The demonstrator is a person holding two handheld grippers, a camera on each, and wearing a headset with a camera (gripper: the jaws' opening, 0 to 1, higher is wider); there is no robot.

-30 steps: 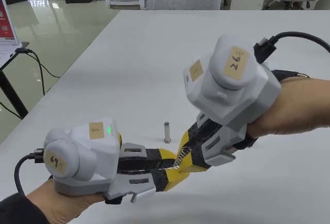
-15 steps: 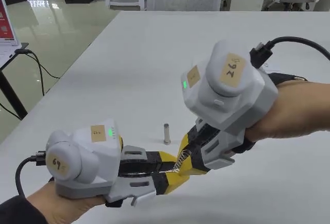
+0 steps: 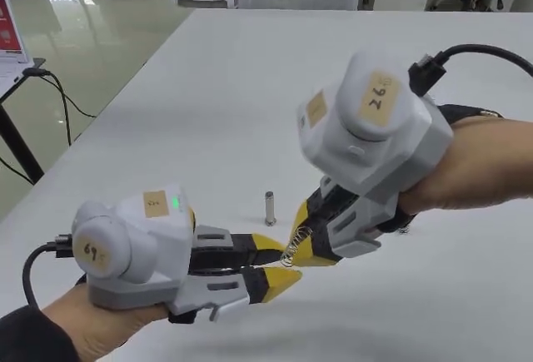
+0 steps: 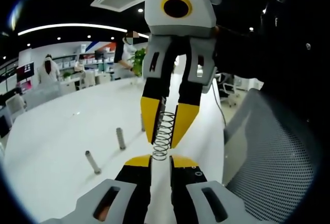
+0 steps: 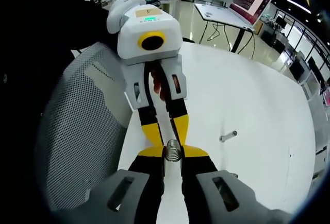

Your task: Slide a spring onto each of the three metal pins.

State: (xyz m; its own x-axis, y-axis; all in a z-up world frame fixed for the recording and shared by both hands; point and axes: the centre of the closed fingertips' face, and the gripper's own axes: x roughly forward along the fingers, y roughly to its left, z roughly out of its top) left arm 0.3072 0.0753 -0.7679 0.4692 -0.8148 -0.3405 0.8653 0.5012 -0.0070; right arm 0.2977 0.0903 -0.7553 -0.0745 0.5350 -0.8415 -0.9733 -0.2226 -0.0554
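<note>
Head view: the left gripper (image 3: 287,264) reaches in from the lower left over the white table (image 3: 250,87). Its yellow tips stand a little apart. The right gripper (image 3: 301,245) comes down from the upper right and pinches the spring (image 3: 293,244), which slants down towards the left tips. One pin (image 3: 270,209) stands upright on the table just beyond both grippers, apart from them.

Left gripper view: the left gripper (image 4: 161,161) has its jaws slightly spread, with bare table showing through the gap. The spring (image 4: 164,128) hangs from above, clamped between the jaws of the right gripper (image 4: 164,140). Its lower end sits at the left tips; I cannot tell whether it touches them. Two pins (image 4: 120,138) (image 4: 93,162) stand on the table to the left. A mesh chair (image 4: 278,167) is on the right.

Right gripper view: the right gripper (image 5: 172,154) grips the spring (image 5: 172,151), seen end-on between its tips. The left gripper (image 5: 169,140) points straight at it, jaws in a narrow V. A pin (image 5: 228,136) is on the table to the right.
</note>
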